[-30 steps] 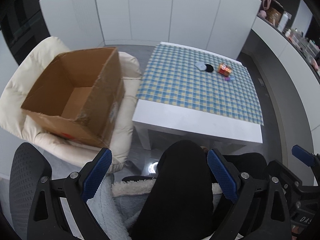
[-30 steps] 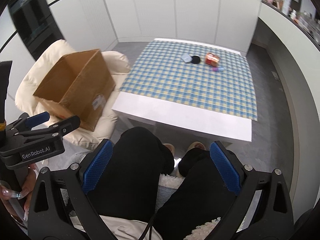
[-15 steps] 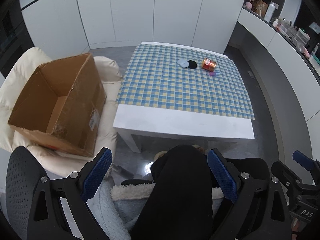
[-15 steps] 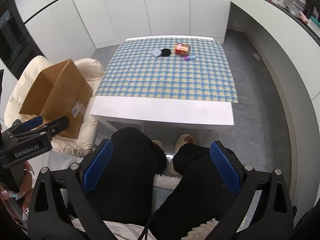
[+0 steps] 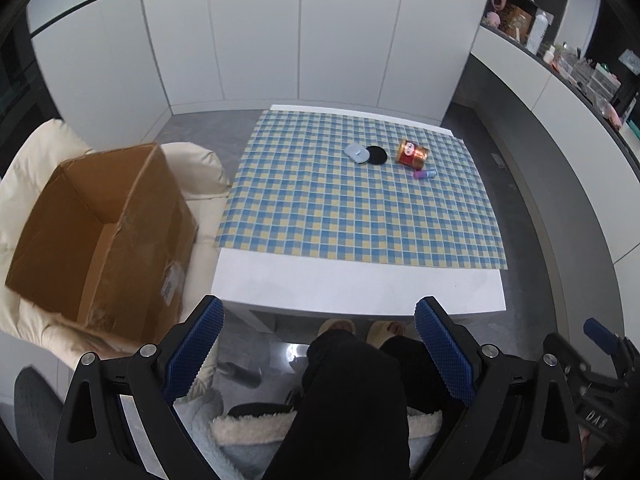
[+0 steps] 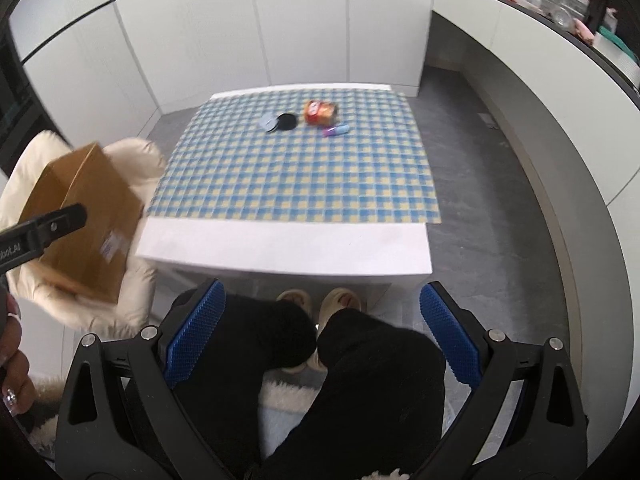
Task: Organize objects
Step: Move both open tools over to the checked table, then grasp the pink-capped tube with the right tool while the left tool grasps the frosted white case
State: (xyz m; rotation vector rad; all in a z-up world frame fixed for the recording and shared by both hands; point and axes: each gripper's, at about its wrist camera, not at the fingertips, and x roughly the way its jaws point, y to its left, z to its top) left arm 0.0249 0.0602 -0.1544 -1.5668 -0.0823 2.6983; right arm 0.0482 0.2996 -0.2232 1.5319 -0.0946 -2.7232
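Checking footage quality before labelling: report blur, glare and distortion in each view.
Left wrist view: sharp; fisheye bends the walls and table edge; a bright glare spot on the floor under the table. Right wrist view: motion blur smears the box, cloth checks and can; same fisheye bending.

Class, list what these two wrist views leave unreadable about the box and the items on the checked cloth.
- Cardboard box floor: left wrist view, hidden by its near wall; right wrist view shows only its outside.
- Orange can label: too small in both views, blurred in the right one.
- Purple item: too small to identify.
- Grey disc: cannot tell whether it overlaps the black disc.
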